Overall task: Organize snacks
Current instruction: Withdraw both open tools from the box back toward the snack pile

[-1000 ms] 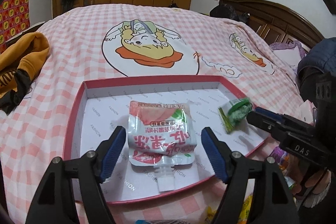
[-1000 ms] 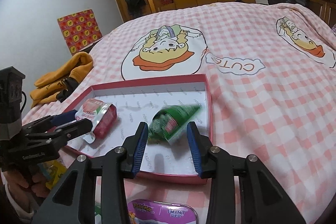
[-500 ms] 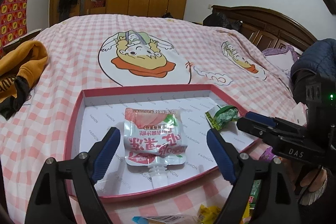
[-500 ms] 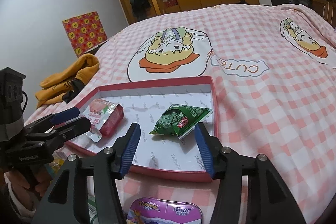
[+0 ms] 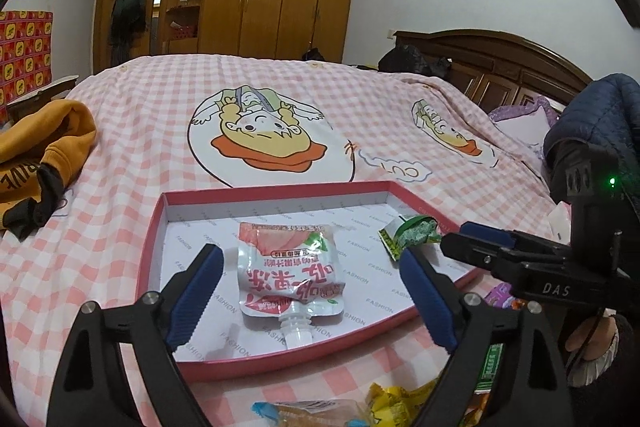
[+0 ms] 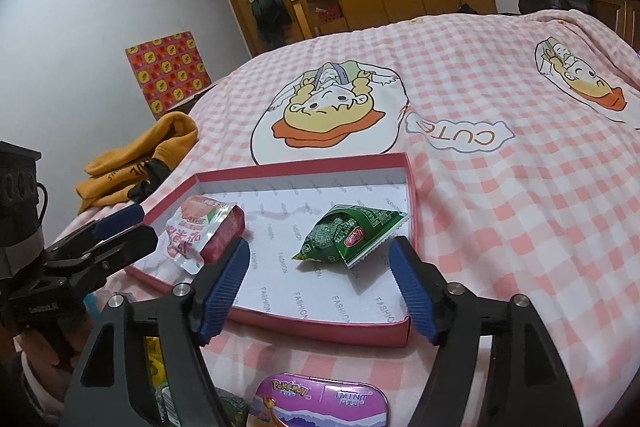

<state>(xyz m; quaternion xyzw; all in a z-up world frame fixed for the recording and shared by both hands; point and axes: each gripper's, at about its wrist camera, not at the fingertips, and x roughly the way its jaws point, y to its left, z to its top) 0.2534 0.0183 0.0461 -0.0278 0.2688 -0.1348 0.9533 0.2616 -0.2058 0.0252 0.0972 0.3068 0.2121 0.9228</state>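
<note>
Both grippers are wide open and hold nothing. The left gripper (image 5: pixel 310 293) hangs over the near edge of the red tray (image 5: pixel 150 251), and the peach jelly pouch (image 5: pixel 290 269) lies flat in the tray straight ahead between its fingers, spout toward the gripper. The right gripper (image 6: pixel 320 285) is at the near rim of the same tray, and the green snack packet (image 6: pixel 350 237) lies just ahead of it, slightly toward its right finger, well apart from the pouch.

Several snacks are not yet in the tray. Below the right gripper, on the bed, lies a purple Pokémon mint tin (image 6: pixel 322 403), and beside its left finger a yellow-green wrapper (image 6: pixel 154 365). Below the left gripper I see a blue-ended packet (image 5: pixel 308 409) and yellow wrappers (image 5: pixel 394 397).

The risk, as I judge it, is in the soft checked bedcover (image 6: pixel 500 211): the tray has no firm support, so pressing on its rim could tilt it and let the pouch or packet slide. The loose snacks lie close together near the tray wall, so one grasp could catch two wrappers, or push one under the tray. The two grippers are also near each other and could collide when both go down. The smooth tin may slip from the fingers.

An orange hoodie (image 5: pixel 38 151) lies far to the left, out of the way.
</note>
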